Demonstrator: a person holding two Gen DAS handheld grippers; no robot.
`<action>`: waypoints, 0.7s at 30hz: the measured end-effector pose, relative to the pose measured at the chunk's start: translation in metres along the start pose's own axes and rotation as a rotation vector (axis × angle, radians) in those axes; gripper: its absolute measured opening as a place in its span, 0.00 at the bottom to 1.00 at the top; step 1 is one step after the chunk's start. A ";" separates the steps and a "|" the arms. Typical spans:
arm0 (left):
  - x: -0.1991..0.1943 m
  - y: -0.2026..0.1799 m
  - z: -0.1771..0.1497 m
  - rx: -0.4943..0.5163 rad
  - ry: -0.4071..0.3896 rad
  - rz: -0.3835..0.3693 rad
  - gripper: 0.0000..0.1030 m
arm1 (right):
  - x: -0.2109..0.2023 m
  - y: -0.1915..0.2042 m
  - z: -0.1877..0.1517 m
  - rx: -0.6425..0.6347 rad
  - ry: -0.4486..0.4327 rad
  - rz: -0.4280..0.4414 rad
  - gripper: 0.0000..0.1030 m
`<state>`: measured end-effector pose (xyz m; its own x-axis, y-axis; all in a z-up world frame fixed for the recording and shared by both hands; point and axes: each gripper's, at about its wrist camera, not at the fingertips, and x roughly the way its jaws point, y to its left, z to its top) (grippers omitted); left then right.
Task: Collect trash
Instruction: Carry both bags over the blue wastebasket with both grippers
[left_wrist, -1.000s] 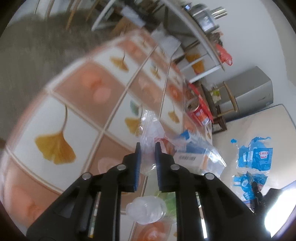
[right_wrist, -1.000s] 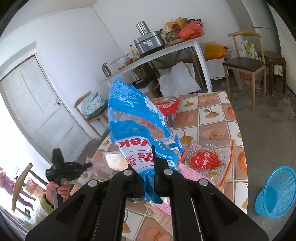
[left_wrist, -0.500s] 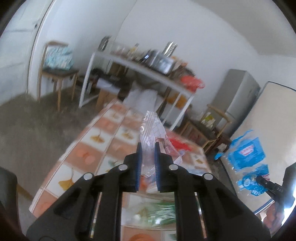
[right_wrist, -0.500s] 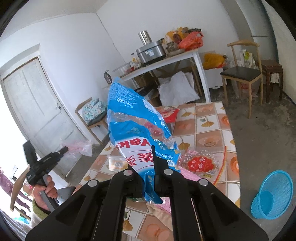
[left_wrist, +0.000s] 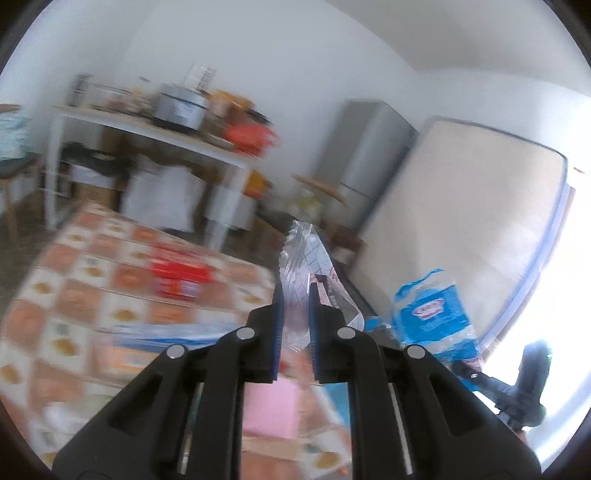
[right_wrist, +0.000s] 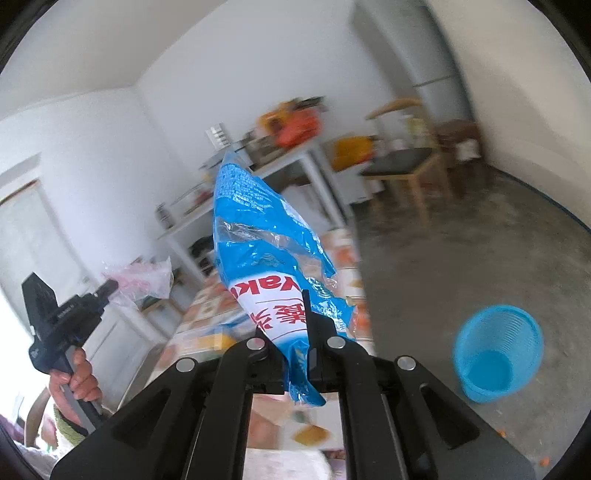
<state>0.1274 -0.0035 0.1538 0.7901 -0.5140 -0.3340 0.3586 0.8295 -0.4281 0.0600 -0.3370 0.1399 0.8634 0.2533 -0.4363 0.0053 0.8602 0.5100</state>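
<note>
My left gripper (left_wrist: 294, 295) is shut on a clear crinkled plastic wrapper (left_wrist: 303, 254), held up in the air above the tiled table (left_wrist: 74, 288). In the right wrist view that gripper (right_wrist: 110, 286) shows at the left with the wrapper (right_wrist: 142, 275) hanging from its tip, a hand (right_wrist: 75, 376) on its handle. My right gripper (right_wrist: 295, 299) is shut on a blue and white plastic bag (right_wrist: 255, 236), which stands up above the fingers. The left wrist view shows the same blue bag (left_wrist: 432, 317) at the right. A blue basket (right_wrist: 498, 350) stands on the floor, lower right.
The table holds a red packet (left_wrist: 181, 277), a pink cloth (left_wrist: 269, 410) and other wrappers. Behind are a white work table (left_wrist: 155, 129) loaded with pots and bags, a grey fridge (left_wrist: 369, 147), a mattress against the wall (left_wrist: 465, 206) and a wooden chair (right_wrist: 406, 162). The floor is bare concrete.
The left gripper has risen from the table with the clear wrapper and swung right. The right gripper has swung right with the blue bag, and the basket now shows larger.
</note>
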 end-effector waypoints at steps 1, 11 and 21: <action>0.019 -0.012 -0.002 0.003 0.038 -0.040 0.10 | -0.004 -0.010 -0.002 0.017 -0.006 -0.020 0.05; 0.225 -0.121 -0.063 0.065 0.477 -0.220 0.10 | -0.004 -0.149 -0.033 0.316 0.029 -0.193 0.05; 0.394 -0.183 -0.171 0.204 0.764 -0.099 0.11 | 0.078 -0.269 -0.077 0.602 0.201 -0.310 0.05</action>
<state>0.2882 -0.3951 -0.0432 0.2165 -0.5336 -0.8176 0.5513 0.7579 -0.3486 0.0870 -0.5140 -0.0884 0.6677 0.1629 -0.7264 0.5640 0.5263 0.6364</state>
